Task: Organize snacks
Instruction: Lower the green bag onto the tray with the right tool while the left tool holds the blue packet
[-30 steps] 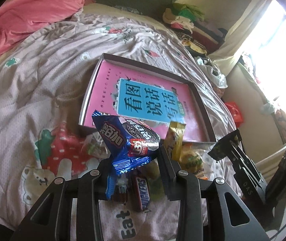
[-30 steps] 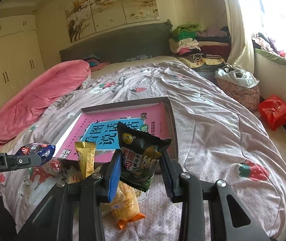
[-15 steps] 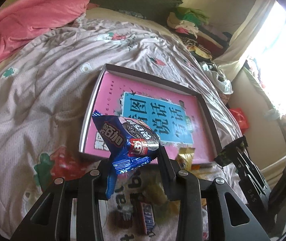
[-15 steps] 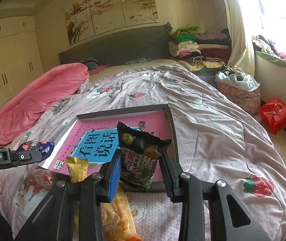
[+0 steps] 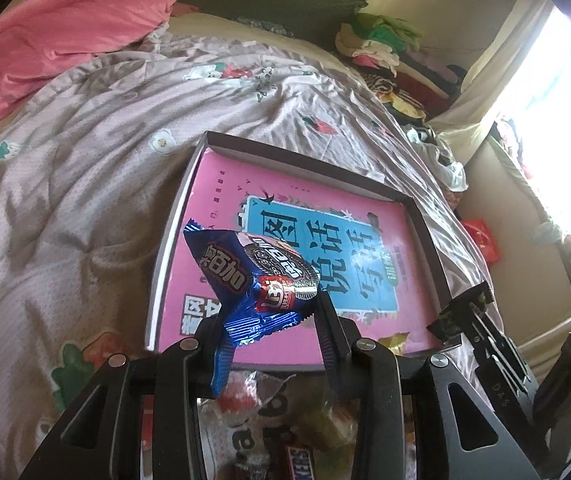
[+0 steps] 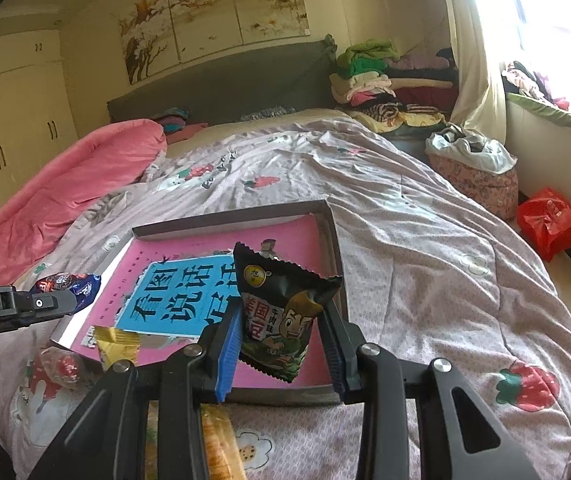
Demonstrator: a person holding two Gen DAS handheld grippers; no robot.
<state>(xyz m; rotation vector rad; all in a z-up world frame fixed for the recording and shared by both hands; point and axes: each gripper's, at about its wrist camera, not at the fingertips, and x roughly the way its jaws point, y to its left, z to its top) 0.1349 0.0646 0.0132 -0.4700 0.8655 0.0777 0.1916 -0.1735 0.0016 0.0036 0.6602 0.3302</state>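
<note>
My left gripper [image 5: 271, 320] is shut on a blue Oreo cookie packet [image 5: 253, 276] and holds it above the near left part of a shallow brown box [image 5: 173, 224] lined with a pink book. My right gripper [image 6: 281, 344] is shut on a black snack packet [image 6: 285, 312] with a cartoon figure, held above the near right part of the same box [image 6: 335, 240]. The left gripper with its blue packet [image 6: 67, 284] also shows at the left edge of the right wrist view. The right gripper's fingers [image 5: 481, 328] show at the right in the left wrist view.
Loose snacks lie on the quilt in front of the box: a Snickers bar [image 5: 299, 458], a yellow packet [image 6: 119, 346], an orange packet [image 6: 217, 440]. A pink duvet [image 6: 57, 204] lies far left. Folded clothes [image 6: 369, 76] and a red bag [image 6: 547, 222] are to the right.
Both grippers have moved forward and up over the near edge of the box, each still holding its packet. The loose snacks have slid toward the bottom of both views.
</note>
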